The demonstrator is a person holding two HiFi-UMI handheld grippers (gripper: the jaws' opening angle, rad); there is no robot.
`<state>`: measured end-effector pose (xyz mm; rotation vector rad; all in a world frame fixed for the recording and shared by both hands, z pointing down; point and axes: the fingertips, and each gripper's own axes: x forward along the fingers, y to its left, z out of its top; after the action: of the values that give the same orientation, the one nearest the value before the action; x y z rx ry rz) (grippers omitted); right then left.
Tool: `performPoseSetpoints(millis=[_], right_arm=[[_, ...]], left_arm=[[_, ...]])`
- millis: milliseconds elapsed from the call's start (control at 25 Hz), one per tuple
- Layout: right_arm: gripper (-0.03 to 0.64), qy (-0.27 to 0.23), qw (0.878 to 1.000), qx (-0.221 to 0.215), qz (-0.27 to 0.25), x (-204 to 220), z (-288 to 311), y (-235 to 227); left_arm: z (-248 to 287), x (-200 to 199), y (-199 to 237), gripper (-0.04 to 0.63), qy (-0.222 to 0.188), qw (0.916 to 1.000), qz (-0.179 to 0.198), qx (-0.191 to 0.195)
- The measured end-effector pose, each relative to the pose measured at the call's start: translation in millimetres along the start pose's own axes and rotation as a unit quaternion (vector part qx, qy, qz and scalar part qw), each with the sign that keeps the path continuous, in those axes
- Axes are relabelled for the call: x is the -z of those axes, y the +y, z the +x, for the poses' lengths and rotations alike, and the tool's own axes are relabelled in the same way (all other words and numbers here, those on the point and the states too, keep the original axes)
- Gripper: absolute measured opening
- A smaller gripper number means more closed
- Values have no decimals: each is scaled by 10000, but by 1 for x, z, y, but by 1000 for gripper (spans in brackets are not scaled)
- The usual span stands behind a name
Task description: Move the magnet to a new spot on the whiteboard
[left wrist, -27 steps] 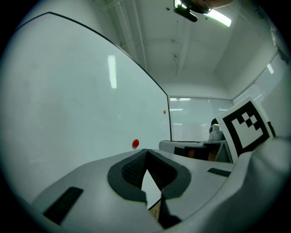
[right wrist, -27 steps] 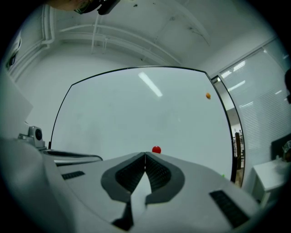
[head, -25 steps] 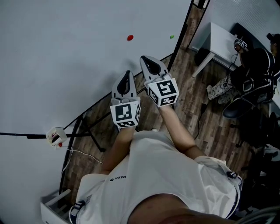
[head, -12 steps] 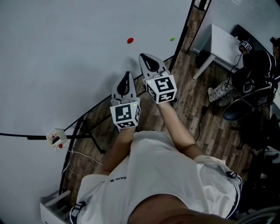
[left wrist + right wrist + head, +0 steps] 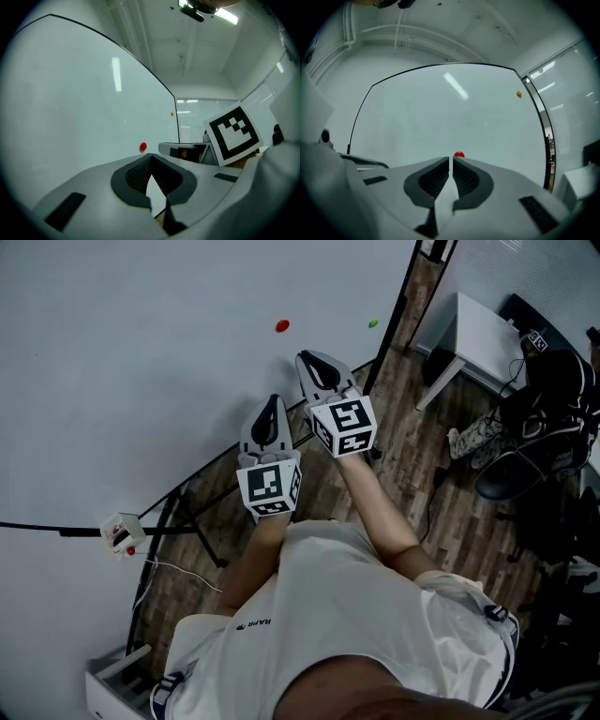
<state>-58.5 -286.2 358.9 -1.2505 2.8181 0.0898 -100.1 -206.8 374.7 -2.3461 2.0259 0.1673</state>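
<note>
The red magnet (image 5: 282,326), a small glossy round dome, sticks to the smooth white whiteboard (image 5: 141,352), close to its thin black frame. A second small round magnet (image 5: 373,323) sits on the whiteboard nearer that frame. Both grey plastic claws point at the whiteboard. The right claw (image 5: 307,359) is near the red magnet without touching it, its ribbed dark pads closed to a hairline slit and empty. The left claw (image 5: 274,397) is pinched together, holding nothing.

Wears a white short-sleeved shirt (image 5: 356,615) with small dark lettering; bears a grey, black-padded left gripper (image 5: 273,399) and right gripper (image 5: 310,358), each topped with black-and-white square markers.
</note>
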Motion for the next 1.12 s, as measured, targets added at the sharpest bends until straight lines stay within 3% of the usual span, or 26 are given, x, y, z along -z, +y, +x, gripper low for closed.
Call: performPoseSetpoints(millis=[1120], right_arm=[[121,158,9998,-39,-61,0,36,-7]], left_arm=[[1,5,11,2,46,10000,-31,6]])
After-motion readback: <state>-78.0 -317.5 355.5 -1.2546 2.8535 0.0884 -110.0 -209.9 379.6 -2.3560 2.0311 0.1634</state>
